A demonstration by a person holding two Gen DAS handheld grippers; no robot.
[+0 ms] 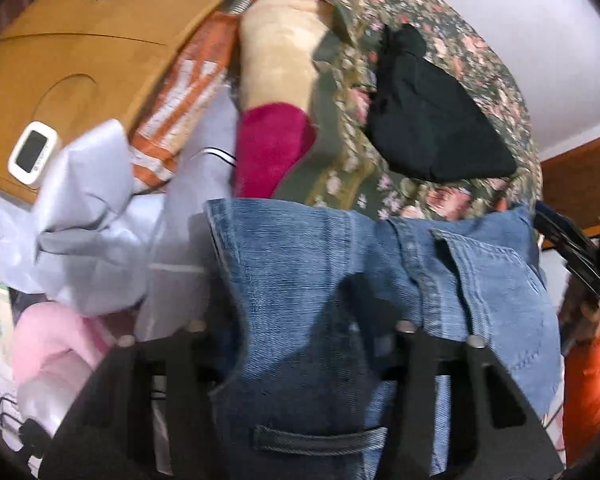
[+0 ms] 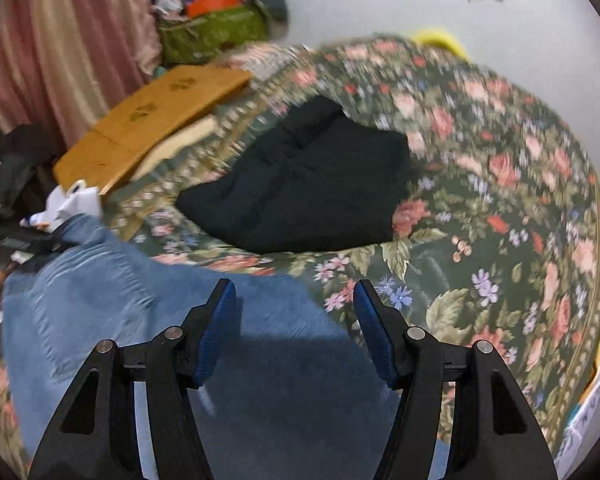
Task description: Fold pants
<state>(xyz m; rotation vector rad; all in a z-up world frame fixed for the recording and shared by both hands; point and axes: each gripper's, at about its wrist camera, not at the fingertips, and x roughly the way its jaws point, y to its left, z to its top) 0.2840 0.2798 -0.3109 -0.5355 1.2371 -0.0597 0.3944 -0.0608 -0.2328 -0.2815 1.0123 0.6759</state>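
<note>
Blue jeans [image 1: 340, 288] fill the lower middle of the left wrist view; their waistband, belt loop and back pocket drape over my left gripper [image 1: 300, 344]. The denim hides its fingertips, so its state is unclear. In the right wrist view the jeans [image 2: 112, 312] lie on the floral bedspread [image 2: 500, 208] at lower left. My right gripper [image 2: 294, 320] is open, blue pads apart, hovering over the edge of the denim and empty.
A folded black garment [image 2: 308, 188] lies on the bedspread beyond the jeans; it also shows in the left wrist view [image 1: 428, 120]. A wooden lap table [image 2: 152, 120], white cloth [image 1: 84, 208], magenta cloth [image 1: 272, 144] and a pink item [image 1: 56, 344] crowd the left side.
</note>
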